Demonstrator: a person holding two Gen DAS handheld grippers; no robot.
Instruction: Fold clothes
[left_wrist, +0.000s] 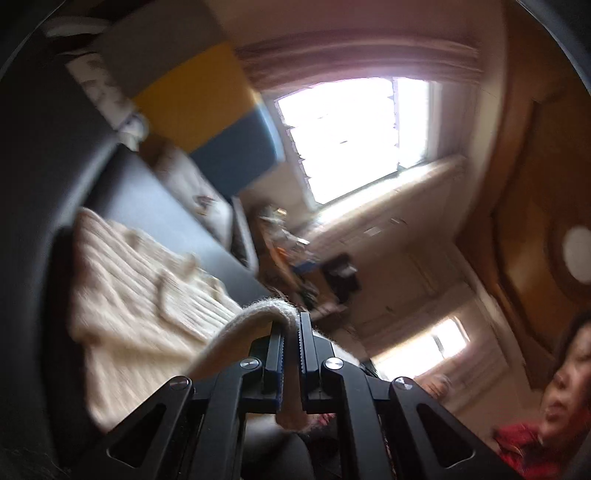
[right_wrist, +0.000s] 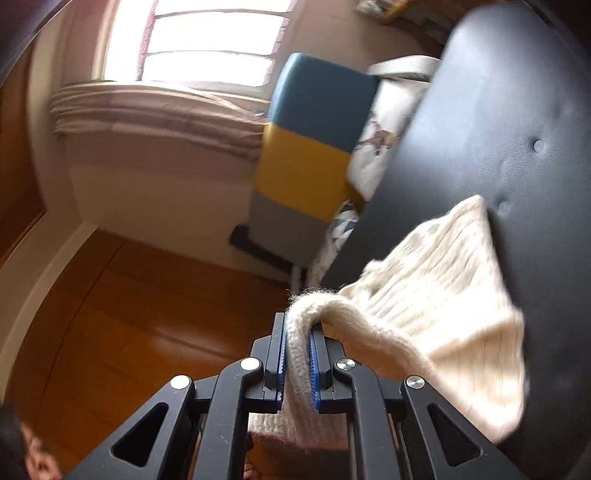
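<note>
One cream ribbed knit sweater (right_wrist: 436, 295) (thick and fuzzy at the edges) hangs between the two grippers, with the rest of it lying on a dark padded surface (right_wrist: 517, 110) dimpled with buttons. The left gripper (left_wrist: 291, 332) is clamped on a rolled edge of the sweater (left_wrist: 147, 288), and the right gripper (right_wrist: 298, 339) pinches another edge tightly between its blue pads. Beyond stand one block-coloured headboard (right_wrist: 314, 147) in blue, yellow and grey and one bright window (right_wrist: 207, 40), above a wooden floor (right_wrist: 129, 314)
</note>
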